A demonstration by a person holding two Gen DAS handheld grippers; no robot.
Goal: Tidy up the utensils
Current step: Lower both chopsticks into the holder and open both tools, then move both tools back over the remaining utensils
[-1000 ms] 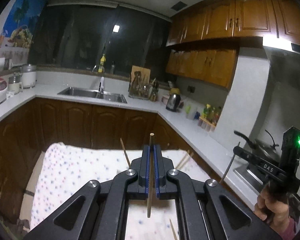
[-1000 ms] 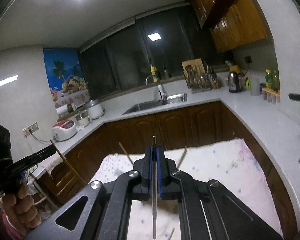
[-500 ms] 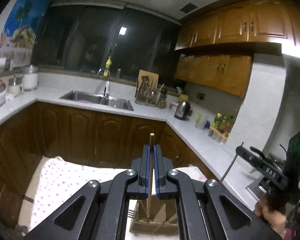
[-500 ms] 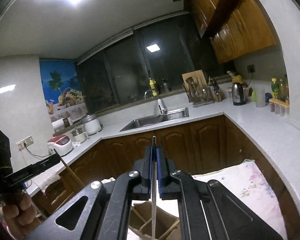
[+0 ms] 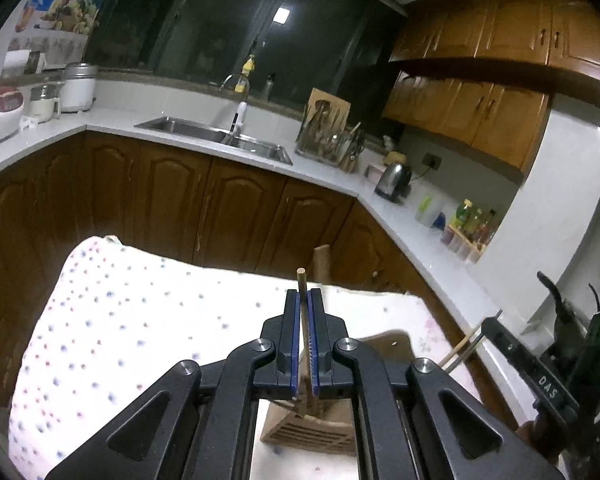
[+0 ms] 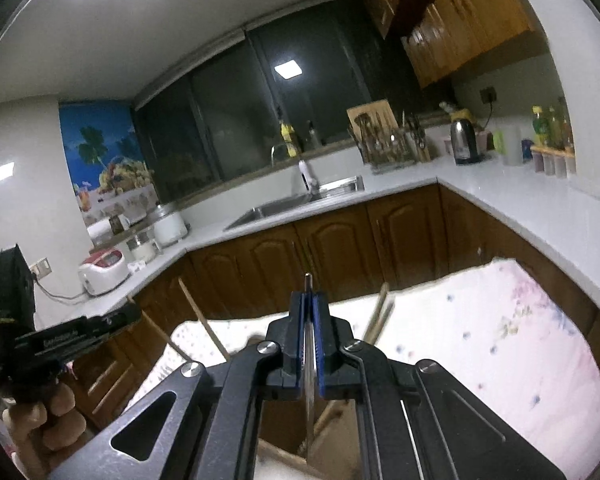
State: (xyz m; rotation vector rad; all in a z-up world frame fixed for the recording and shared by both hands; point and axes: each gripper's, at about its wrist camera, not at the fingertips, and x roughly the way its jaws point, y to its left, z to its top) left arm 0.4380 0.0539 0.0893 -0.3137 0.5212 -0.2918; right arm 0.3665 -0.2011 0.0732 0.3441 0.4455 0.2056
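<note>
My left gripper (image 5: 304, 296) is shut on a wooden chopstick (image 5: 302, 284) that stands upright between its jaws, its lower end down in a wooden utensil holder (image 5: 312, 434) on the dotted cloth (image 5: 120, 320). My right gripper (image 6: 309, 298) is shut on a thin metal utensil handle (image 6: 308, 280), also upright, over the same holder (image 6: 284, 452). Wooden chopsticks (image 6: 202, 320) stick up out of the holder. The right gripper shows at the right edge of the left wrist view (image 5: 488, 328). The left gripper shows at the left of the right wrist view (image 6: 132, 316).
The cloth-covered table stands in front of brown kitchen cabinets (image 5: 220, 208). A white counter (image 5: 440, 256) carries a sink (image 5: 216, 136), a kettle (image 5: 394, 178), a cutlery rack (image 5: 328, 136) and bottles. A rice cooker (image 6: 102, 270) is on the left counter.
Both grippers have tilted down and moved in over the holder, each still holding its utensil. The holder has come into view below the jaws, and the table has come back into view.
</note>
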